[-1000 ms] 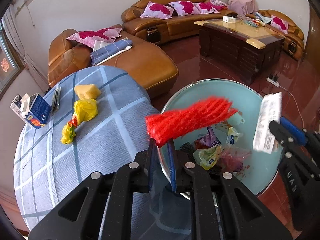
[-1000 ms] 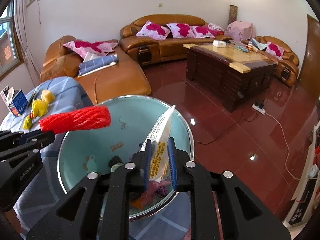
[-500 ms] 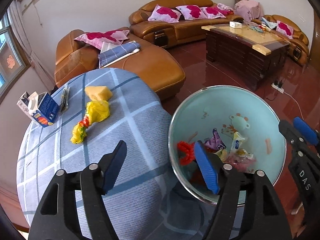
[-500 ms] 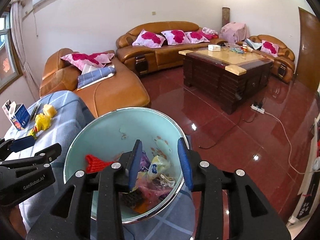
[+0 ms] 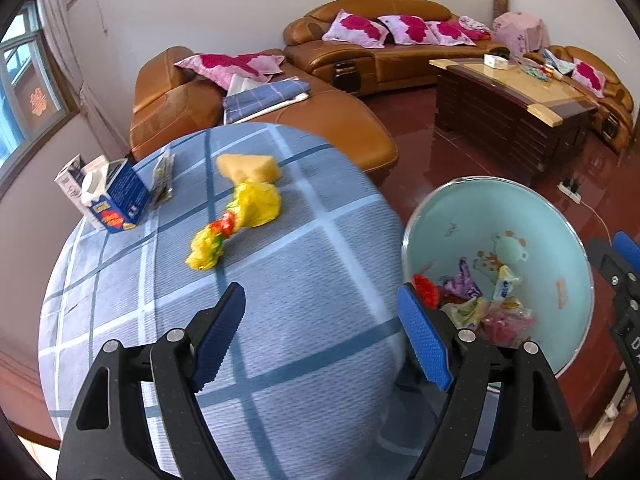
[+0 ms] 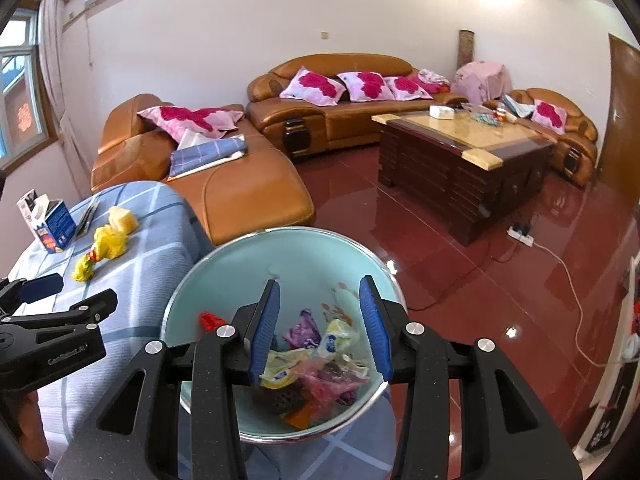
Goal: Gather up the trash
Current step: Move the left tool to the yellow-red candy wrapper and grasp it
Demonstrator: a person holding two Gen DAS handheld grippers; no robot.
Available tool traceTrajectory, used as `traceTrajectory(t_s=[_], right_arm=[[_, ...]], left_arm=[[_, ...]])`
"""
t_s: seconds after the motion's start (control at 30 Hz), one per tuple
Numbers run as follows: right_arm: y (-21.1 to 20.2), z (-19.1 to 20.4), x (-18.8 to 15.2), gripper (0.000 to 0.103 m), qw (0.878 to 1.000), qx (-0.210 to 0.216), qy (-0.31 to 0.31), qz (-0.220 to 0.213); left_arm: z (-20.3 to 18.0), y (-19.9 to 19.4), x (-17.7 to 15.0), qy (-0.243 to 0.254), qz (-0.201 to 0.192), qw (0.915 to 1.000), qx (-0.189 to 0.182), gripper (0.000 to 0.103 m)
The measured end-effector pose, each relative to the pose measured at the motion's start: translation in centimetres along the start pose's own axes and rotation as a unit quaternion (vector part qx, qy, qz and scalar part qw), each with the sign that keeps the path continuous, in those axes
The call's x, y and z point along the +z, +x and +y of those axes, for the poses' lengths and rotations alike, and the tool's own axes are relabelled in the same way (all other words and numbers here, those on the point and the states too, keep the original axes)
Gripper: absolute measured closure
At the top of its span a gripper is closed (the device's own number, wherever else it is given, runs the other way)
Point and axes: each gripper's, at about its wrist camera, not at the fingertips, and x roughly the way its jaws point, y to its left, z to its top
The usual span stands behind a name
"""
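Both my left gripper (image 5: 320,336) and right gripper (image 6: 320,324) now gape empty; red net (image 6: 210,320) and wrapper dropped into the basin (image 6: 280,252), table trash remains.

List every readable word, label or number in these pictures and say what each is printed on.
"GenRobot.AI", faint and only just readable: on the left gripper body, seen from the right wrist.
"D", cut off at the frame edge: on the right gripper body, seen from the left wrist.
Blue carton: print too blurred to read.
Wrappers in the basin: too small to read.

Red net (image 5: 425,294), wrapper (image 6: 334,340) now binned.
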Motion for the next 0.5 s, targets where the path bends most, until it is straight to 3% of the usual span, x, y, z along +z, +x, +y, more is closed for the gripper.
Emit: traceTrajectory(t_s=[0.5], right_arm=[[0.1,6.1,0.7,0.059,0.999,0.032,-0.04,0.006]], left_arm=[[6.3,0.7,-1.1,-0.051,0.011,0.9984,0.024,0.023]])
